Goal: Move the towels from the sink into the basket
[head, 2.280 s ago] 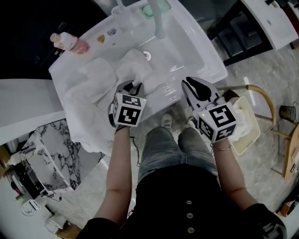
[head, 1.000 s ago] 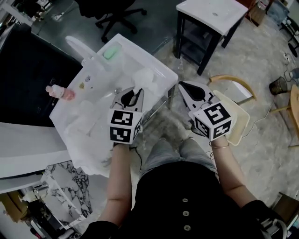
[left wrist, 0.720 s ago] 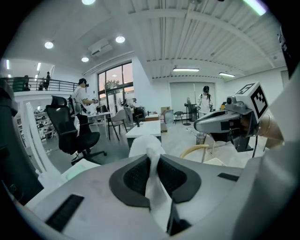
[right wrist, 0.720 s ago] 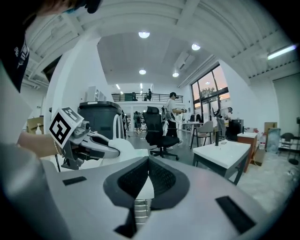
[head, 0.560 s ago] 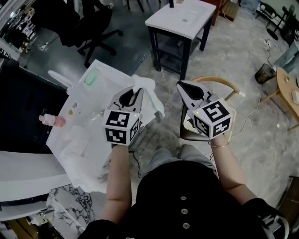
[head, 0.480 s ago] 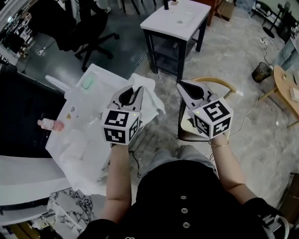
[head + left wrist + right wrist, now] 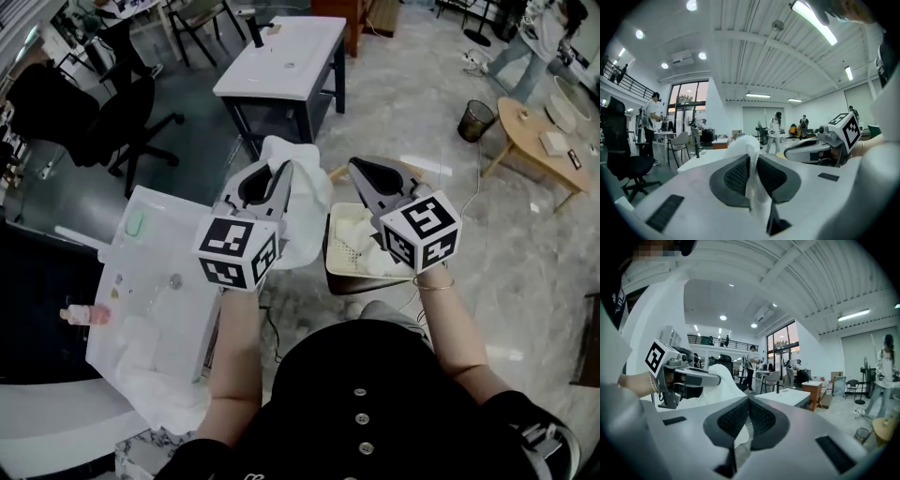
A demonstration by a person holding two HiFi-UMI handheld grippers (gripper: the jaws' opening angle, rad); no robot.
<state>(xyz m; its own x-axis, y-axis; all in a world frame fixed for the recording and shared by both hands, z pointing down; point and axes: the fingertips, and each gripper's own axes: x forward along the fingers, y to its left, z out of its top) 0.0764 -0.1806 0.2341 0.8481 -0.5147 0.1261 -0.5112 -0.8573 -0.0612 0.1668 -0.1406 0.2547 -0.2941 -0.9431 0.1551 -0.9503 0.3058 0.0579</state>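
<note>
Fingers (image 7: 735,176) of the left gripper (image 7: 280,172) clamp one towel (image 7: 306,208); the right gripper (image 7: 359,168) closed, empty, near one basket (image 7: 329,255).

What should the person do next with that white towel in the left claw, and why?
Probably swing the left claw a little rightward, as the head view shows it, over the cream plastic basket, before opening. Its jaws are shut on the white cloth towel, which seems to hang beside the basket, not above it.
</note>
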